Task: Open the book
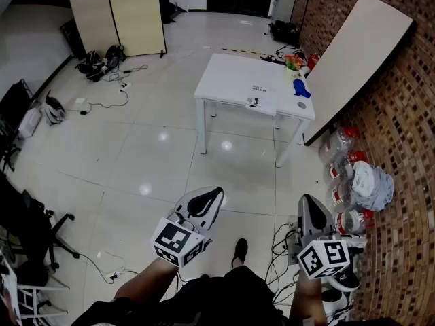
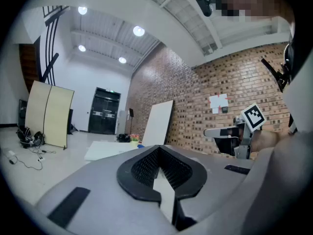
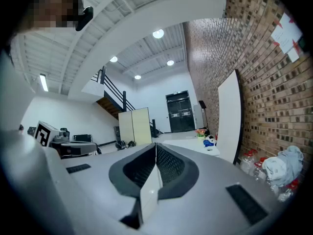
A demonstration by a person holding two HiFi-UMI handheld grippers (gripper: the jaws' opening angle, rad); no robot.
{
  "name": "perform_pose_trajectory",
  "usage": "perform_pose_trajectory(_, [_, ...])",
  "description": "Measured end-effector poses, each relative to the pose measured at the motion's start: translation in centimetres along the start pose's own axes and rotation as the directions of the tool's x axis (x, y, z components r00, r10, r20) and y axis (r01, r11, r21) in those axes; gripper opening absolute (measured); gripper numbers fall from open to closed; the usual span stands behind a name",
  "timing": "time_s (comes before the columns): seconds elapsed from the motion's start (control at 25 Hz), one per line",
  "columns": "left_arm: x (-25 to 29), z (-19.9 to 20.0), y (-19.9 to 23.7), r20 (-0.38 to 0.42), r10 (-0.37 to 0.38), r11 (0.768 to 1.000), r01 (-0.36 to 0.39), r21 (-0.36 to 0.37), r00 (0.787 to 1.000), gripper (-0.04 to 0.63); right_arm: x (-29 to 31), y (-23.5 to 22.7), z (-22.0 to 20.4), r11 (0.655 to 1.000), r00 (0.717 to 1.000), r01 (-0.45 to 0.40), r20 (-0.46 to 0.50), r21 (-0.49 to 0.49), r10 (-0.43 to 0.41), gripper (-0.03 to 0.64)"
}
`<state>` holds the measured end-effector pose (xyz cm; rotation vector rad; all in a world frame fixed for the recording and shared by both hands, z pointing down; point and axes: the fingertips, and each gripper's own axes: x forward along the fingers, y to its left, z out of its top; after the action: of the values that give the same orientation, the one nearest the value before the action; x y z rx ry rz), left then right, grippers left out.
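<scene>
A white table (image 1: 231, 80) stands a few steps ahead on the glossy floor. On its near edge lies a flat white thing (image 1: 262, 103) that may be the book; it is too small to tell. Both grippers hang low near my body, far from the table. My left gripper (image 1: 211, 197) is shut with nothing in it, jaws pressed together (image 2: 159, 153). My right gripper (image 1: 309, 202) is likewise shut and empty (image 3: 155, 148). Each gripper shows in the other's view: the right one (image 2: 230, 131), the left one (image 3: 73, 148).
A blue object (image 1: 301, 89) and flowers (image 1: 293, 61) sit at the table's right end. A white board (image 1: 360, 53) leans on the brick wall. Water bottles (image 1: 343, 172) and a cloth bundle (image 1: 372, 185) lie at right. Folding screen (image 1: 119, 15), cables (image 1: 102, 100), office chair (image 1: 27, 229) stand left.
</scene>
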<state>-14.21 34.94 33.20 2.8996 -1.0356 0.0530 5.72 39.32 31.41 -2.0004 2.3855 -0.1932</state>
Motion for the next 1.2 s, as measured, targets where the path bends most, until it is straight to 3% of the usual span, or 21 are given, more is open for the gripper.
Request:
perform_pose_trajectory(0.44, [15.1,2.9,2.8,-0.009,0.022,1.0,-0.022,0.007,1.0,-0.005,12.3,-10.7,3.2,0.997,0.997,-0.074,0.011,-0.017,0.074,0.0])
perform_pose_trajectory(0.64, [20.7,2.5,3.9,-0.052,0.023,1.0,-0.023,0.001,0.998,-0.005,17.5,-14.8,2.8,0.994,0.994,-0.11,-0.025,0.002,0.11,0.001])
perform_pose_trajectory(0.92, [26.9,0.8,10.0,-0.131,-0.008,1.0,0.004,-0.029,0.991,-0.005,25.3,-16.9,2.2,0.995,0.993,-0.099,-0.057,0.025,0.101,0.002])
perform_pose_trajectory(1.2, [32.0,1.6,16.4,-0.102,-0.091,0.996,0.09,-0.014,0.991,-0.005,33.0,-17.2,3.3,0.999,0.997,-0.048,-0.053,0.001,0.048,0.002])
